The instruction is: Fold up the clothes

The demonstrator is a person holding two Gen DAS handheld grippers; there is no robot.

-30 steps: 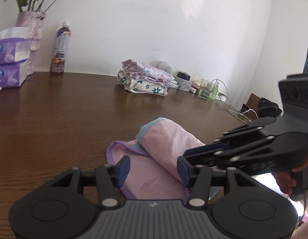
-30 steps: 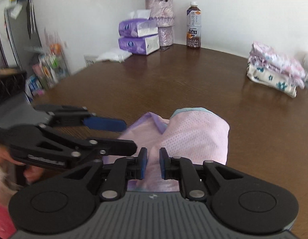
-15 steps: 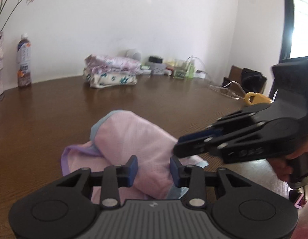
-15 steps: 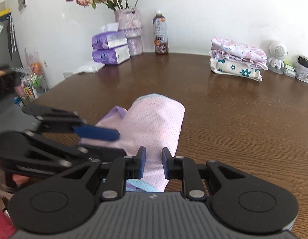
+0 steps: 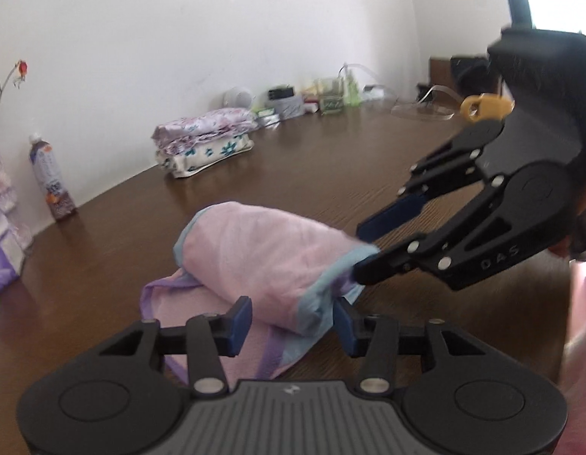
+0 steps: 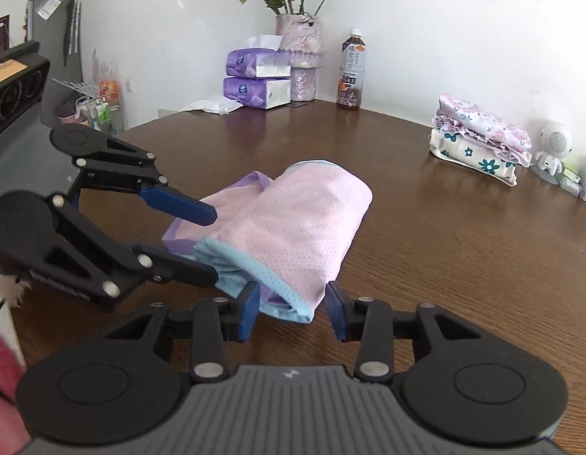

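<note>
A pink mesh garment (image 5: 262,258) with light blue and purple trim lies folded over on the brown wooden table (image 5: 331,174). My left gripper (image 5: 291,322) is open, its fingers on either side of the garment's near blue-edged end. The right gripper (image 5: 363,250) comes in from the right, open, its lower finger touching the blue hem. In the right wrist view the same garment (image 6: 304,220) lies between the spread fingers of my right gripper (image 6: 293,311), which grip nothing. The left gripper (image 6: 211,246) reaches in from the left, open, beside the blue hem.
A stack of folded floral clothes (image 6: 478,144) sits at the table's far side by a small white figure (image 6: 552,148). A drink bottle (image 6: 351,72), flower vase (image 6: 300,49) and tissue packs (image 6: 255,76) stand along the back wall. Small clutter (image 5: 323,98) lines the far edge.
The right gripper, nearly shut in both earlier frames, has opened. The left gripper narrowed, then opened wide. Both views have swung and the garment's blue-edged end now lies between the fingers.
</note>
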